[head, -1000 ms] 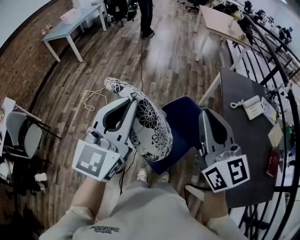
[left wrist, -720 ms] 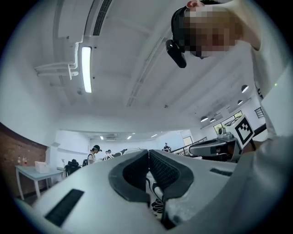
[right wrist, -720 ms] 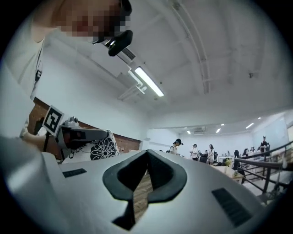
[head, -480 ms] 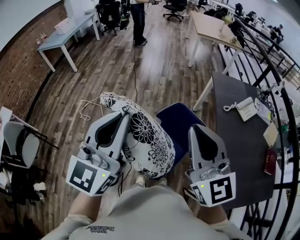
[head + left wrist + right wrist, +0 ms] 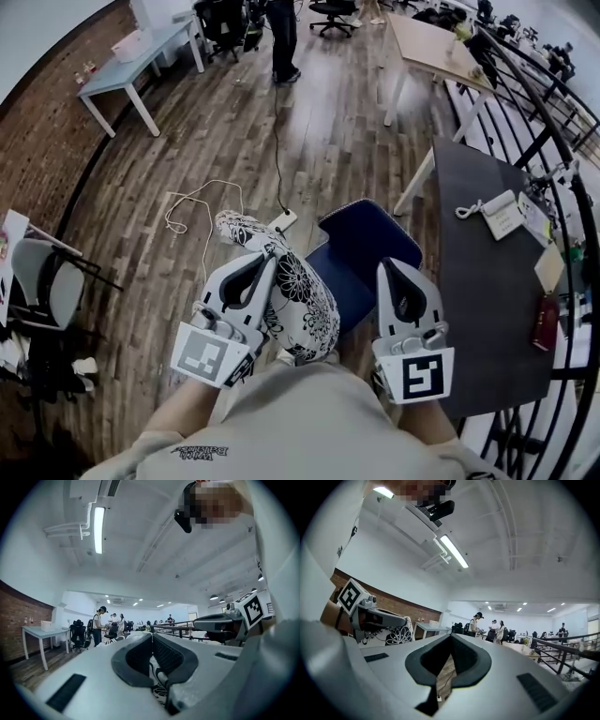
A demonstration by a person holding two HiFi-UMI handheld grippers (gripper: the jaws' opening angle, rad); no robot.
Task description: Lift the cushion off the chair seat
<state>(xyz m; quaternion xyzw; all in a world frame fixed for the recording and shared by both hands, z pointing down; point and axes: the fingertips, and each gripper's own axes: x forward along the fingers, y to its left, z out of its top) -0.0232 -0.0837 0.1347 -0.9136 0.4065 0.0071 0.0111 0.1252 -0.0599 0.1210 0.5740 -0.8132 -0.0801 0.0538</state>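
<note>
A white cushion with black flowers hangs off the left side of the blue chair seat, clear of it. My left gripper is shut on the cushion's upper edge. In the left gripper view, patterned fabric of the cushion shows pinched between the jaws of the left gripper. My right gripper hovers over the seat's right edge, shut and empty. In the right gripper view, only wooden floor shows behind the right gripper, with the cushion off to its left.
A dark table with a phone and papers stands close on the right, a black railing beyond it. A white cable and power strip lie on the floor ahead. A grey chair stands left. A person stands far back.
Both grippers have sunk and drawn back toward the person. The cushion has come down with the left gripper, still held.
</note>
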